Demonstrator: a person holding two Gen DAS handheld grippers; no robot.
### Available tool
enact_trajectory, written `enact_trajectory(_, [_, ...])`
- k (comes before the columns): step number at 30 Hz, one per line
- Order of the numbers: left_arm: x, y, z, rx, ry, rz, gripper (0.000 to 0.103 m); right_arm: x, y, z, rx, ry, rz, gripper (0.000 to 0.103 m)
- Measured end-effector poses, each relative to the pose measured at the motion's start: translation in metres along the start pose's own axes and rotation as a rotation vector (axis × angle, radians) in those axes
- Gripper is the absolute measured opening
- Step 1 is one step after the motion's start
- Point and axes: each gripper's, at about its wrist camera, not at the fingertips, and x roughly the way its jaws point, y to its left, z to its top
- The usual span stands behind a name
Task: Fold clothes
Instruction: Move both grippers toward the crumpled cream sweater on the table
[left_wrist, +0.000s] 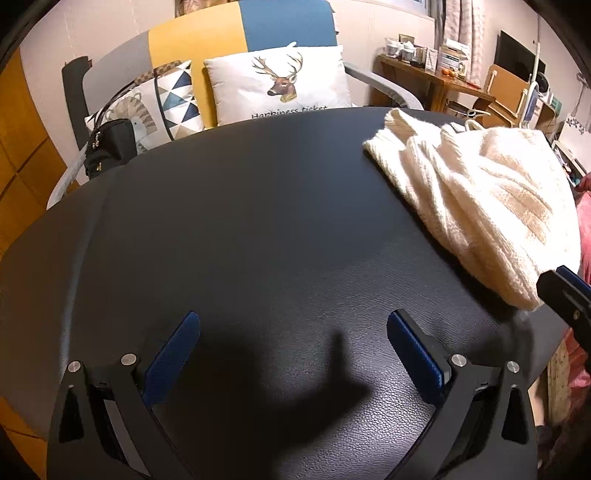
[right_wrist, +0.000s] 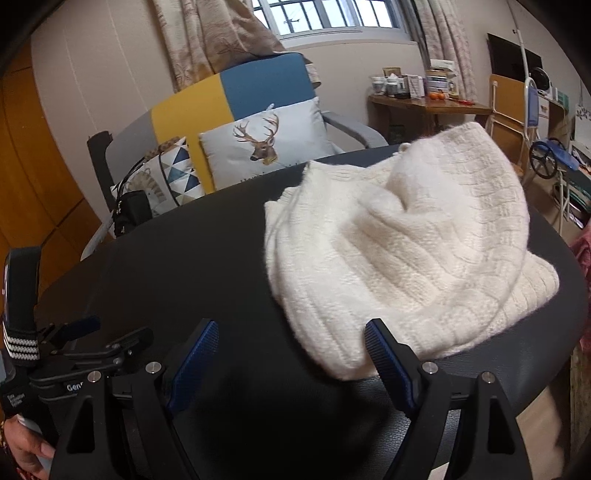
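One sweater (right_wrist: 399, 243), cream and knitted, lies bunched in a heap on the right half of the dark bench (left_wrist: 229, 206); its collar and sleeves cannot be made out. Two grippers are present. The left gripper (left_wrist: 293, 345) hovers over bare bench with jaws spread wide, gripping nothing. The right gripper (right_wrist: 291, 350) has jaws likewise spread, its right finger just at the sweater's near hem; contact cannot be confirmed. In the left view only one tip of the right gripper shows, cut off at the edge. Behind the bench stands one sofa (right_wrist: 258, 85) carrying two cushions: a deer cushion (left_wrist: 277, 83) and a triangle-pattern cushion (left_wrist: 177, 99), partly hidden. One black bag (left_wrist: 107, 146) sits beside them. A cluttered side table (right_wrist: 428, 105) stands further right; its items are too small to identify.
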Motion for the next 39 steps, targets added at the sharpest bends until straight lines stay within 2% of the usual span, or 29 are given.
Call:
enact_trajectory(9, [-0.002,-0.014,0.000,0.020,0.014,-0.003,0.103,0.002,-0.009,-0.002,0.006,0.011,-0.038,0.084])
enact_trajectory(15, [0.006,-0.007,-0.010,0.019,0.006,-0.006,0.103,-0.001,-0.017,0.000,0.026,0.004,-0.060,0.084])
enact_trajectory(32, [0.009,-0.007,-0.011,-0.008,0.023,-0.085,0.103,-0.005,-0.025,0.003,0.049,-0.019,-0.088,0.084])
enact_trajectory(39, [0.011,-0.014,-0.011,0.023,0.025,-0.065,0.103,-0.007,-0.032,0.005,0.049,-0.030,-0.105,0.084])
